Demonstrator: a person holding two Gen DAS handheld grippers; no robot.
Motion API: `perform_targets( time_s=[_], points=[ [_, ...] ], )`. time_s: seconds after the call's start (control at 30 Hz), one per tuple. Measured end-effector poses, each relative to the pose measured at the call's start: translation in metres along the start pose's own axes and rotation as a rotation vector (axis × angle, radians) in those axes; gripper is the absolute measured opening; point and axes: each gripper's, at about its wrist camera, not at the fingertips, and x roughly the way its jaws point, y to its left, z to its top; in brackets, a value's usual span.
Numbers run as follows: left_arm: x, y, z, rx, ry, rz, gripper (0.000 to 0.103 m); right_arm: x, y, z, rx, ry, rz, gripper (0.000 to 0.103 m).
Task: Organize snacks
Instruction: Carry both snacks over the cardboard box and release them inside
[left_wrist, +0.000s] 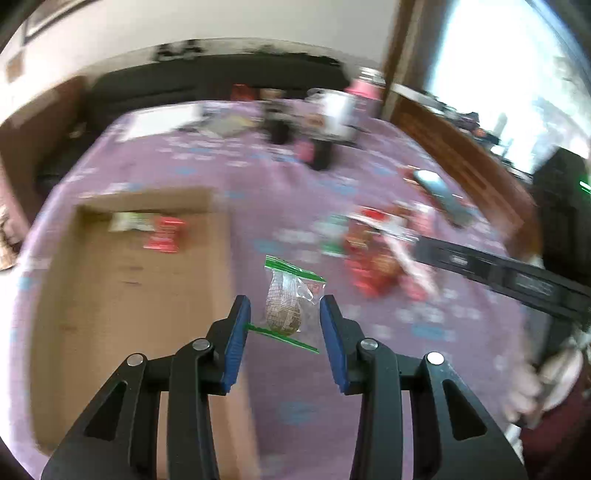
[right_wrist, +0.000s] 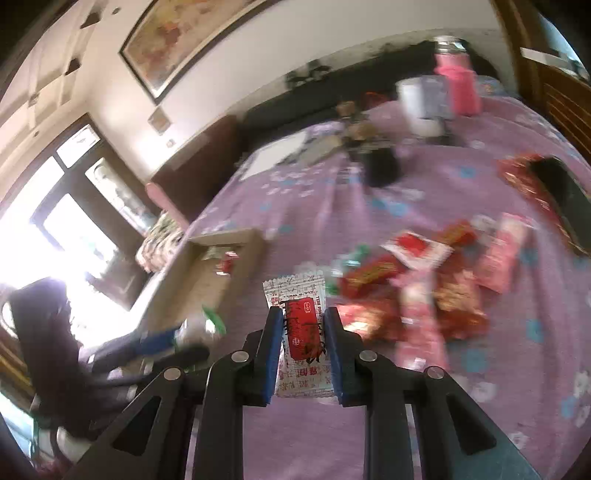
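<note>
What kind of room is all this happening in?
Most likely a lived-in home, probably a living or dining room. A table with a purple flowered cloth holds snack packets, a framed painting hangs on the wall, and a dark sofa stands behind.

Left claw (left_wrist: 284, 314) angled downward, blue pads clamped on a small clear bag's edges. Right claw (right_wrist: 303, 325) angled downward, pads pinched tight on a flat packet.

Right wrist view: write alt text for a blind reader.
The right gripper grips a white and red snack packet above a purple flowered cloth. More red and pink snacks lie scattered to the right, and a cardboard box sits to the left.
</note>
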Motion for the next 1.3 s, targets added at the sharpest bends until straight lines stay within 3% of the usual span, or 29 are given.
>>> perform_targets(
  time_s=[0.1,0.23,0.4,0.6,0.83,1.13,1.3],
  points=[
    [0.001,0.041,0.008,-0.045,0.008,0.079,0.037,0.017,0.027,0.007,-0.032,0.028,0.040,0.023],
    [0.013,0.095,0.016,-0.141,0.028,0.127,0.037,0.048,0.066,0.014,-0.083,0.068,0.060,0.023],
    [0.043,0.139,0.019,-0.243,0.081,0.114,0.037,0.104,0.105,0.020,-0.099,0.149,0.077,0.023],
    [0.066,0.154,0.022,-0.262,0.105,0.127,0.037,0.162,0.135,0.012,-0.142,0.227,0.044,0.023],
    [0.079,0.174,0.027,-0.301,0.105,0.126,0.037,0.198,0.142,0.013,-0.152,0.252,0.017,0.023],
    [0.070,0.190,0.025,-0.388,0.092,0.061,0.040,0.203,0.141,0.017,-0.136,0.225,0.007,0.029],
    [0.042,0.183,0.026,-0.401,0.043,0.068,0.041,0.177,0.138,0.020,-0.133,0.181,0.018,0.029]
  ],
)
